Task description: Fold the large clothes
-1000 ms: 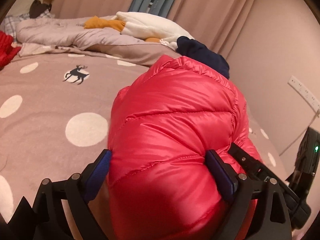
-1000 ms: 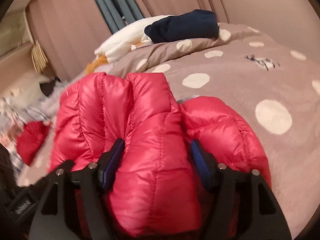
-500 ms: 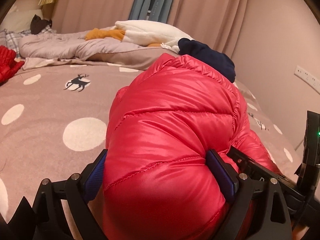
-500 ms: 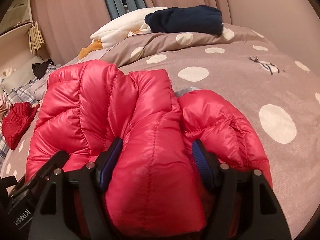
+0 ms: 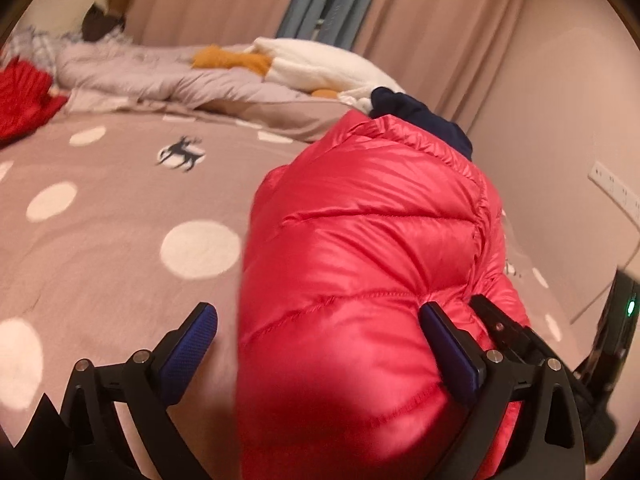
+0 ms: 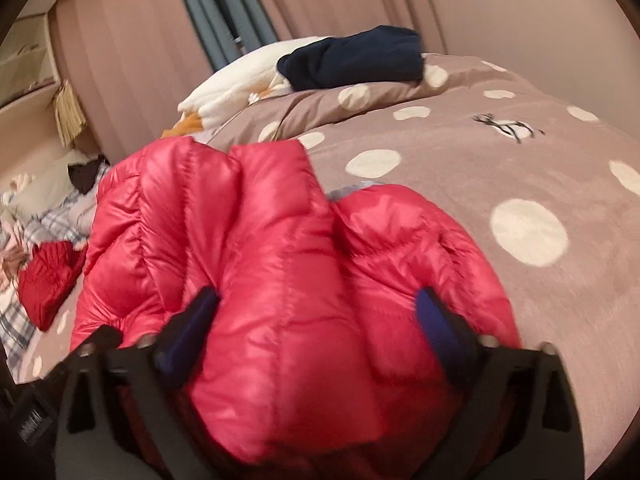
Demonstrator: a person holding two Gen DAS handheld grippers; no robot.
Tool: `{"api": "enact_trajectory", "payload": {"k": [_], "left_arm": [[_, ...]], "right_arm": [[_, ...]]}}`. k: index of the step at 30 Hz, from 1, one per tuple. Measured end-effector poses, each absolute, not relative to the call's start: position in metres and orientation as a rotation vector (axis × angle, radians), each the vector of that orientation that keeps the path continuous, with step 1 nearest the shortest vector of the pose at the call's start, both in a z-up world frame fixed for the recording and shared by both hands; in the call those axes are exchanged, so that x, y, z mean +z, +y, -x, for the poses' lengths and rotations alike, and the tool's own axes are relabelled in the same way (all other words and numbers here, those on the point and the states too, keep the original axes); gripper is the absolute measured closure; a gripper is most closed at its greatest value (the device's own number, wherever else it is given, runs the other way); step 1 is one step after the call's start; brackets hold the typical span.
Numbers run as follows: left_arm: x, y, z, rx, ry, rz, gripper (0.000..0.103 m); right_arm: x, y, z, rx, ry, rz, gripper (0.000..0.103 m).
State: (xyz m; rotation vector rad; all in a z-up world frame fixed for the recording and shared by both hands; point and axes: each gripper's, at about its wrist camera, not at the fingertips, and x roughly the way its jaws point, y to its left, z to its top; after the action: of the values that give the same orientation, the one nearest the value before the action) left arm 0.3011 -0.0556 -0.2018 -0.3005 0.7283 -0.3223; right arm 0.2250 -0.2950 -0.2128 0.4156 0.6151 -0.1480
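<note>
Both tools just spread: left tool (image 5: 320, 344), right tool (image 6: 316, 320) straddle red jacket (image 5: 360, 280), angled down.

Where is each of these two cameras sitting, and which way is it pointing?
Left wrist: on the left gripper, facing along its open jaws over the red puffer jacket and spotted bedspread; the right gripper shows alongside.
Right wrist: on the right gripper, whose jaws have just been opening around the jacket.
Shared: jacket, bedspread, navy garment.

Spotted bed (image 5: 120, 216) bears red jacket (image 5: 360, 280) and navy garment (image 6: 356, 60).
</note>
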Motion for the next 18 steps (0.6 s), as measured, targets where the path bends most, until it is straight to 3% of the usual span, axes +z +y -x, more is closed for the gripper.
{"api": "enact_trajectory", "payload": {"k": [9, 18], "left_arm": [[-0.178, -0.010, -0.287, -0.092, 0.626, 0.270, 0.003], [-0.203, 0.042, -0.302, -0.162, 0.793, 0.544, 0.002]], "right_arm": [[-0.208, -0.321, -0.197, -0.053, 0.599, -0.579, 0.001], [-0.198, -0.377, -0.163, 0.004, 0.480, -0.882, 0.000]]}}
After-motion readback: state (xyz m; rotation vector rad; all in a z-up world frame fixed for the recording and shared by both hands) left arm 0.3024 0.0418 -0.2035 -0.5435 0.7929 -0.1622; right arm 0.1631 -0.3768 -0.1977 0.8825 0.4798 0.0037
